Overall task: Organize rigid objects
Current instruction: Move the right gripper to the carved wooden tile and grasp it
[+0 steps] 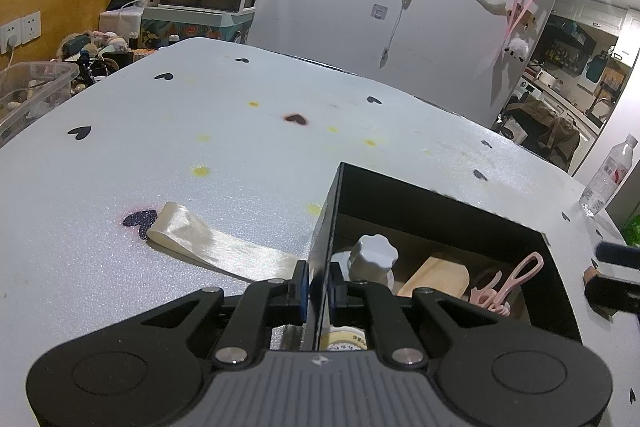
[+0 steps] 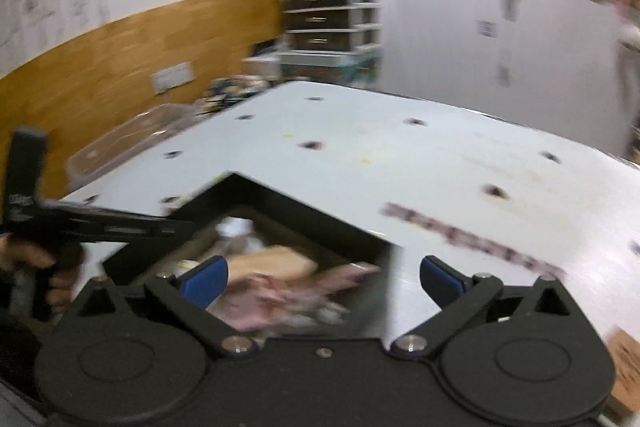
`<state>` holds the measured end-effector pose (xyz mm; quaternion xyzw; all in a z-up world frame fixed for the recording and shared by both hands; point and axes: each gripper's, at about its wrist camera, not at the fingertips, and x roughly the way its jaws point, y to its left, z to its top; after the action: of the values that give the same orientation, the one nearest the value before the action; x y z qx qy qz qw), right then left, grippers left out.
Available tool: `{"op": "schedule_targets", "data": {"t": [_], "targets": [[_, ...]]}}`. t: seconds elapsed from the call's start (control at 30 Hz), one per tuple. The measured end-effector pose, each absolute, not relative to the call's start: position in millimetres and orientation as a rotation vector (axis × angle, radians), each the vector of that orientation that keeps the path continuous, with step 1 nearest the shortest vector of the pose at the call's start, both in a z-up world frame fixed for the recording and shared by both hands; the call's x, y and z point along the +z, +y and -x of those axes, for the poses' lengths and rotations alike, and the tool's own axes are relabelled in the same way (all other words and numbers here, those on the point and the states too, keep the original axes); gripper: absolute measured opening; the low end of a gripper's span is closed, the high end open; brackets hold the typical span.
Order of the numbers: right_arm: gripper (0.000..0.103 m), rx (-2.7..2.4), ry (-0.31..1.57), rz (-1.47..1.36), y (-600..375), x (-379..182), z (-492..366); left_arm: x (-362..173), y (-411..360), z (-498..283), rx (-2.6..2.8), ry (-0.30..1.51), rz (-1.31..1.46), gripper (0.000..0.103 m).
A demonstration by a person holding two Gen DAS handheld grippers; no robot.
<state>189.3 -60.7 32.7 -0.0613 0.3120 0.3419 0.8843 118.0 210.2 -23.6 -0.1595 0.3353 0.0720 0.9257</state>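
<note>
A black open box [image 1: 440, 205] stands on the white table [image 1: 200, 115]. My left gripper [image 1: 319, 291] is shut on the box's left wall. Inside lie a white knobbed bottle [image 1: 374, 253], a tan wooden piece [image 1: 436, 277], pink scissors [image 1: 508, 281] and a tape roll [image 1: 346, 341]. In the blurred right wrist view my right gripper [image 2: 323, 277] is open and empty just above the near edge of the box [image 2: 280, 203]. The left gripper [image 2: 80, 223] shows at the left, held by a hand.
A cream ribbon [image 1: 216, 247] lies on the table left of the box. A clear water bottle [image 1: 610, 177] stands at the far right edge. A clear plastic bin [image 1: 32, 87] sits off the table's left side. A patterned strip [image 2: 472, 239] lies right of the box.
</note>
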Motion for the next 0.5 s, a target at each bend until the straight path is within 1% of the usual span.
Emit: {"op": "schedule_targets", "data": {"t": [0.5], "targets": [[0.103, 0.043, 0.724, -0.048, -162, -19, -227, -23, 208, -119, 0.153, 0.690, 0.319, 0.009]]}}
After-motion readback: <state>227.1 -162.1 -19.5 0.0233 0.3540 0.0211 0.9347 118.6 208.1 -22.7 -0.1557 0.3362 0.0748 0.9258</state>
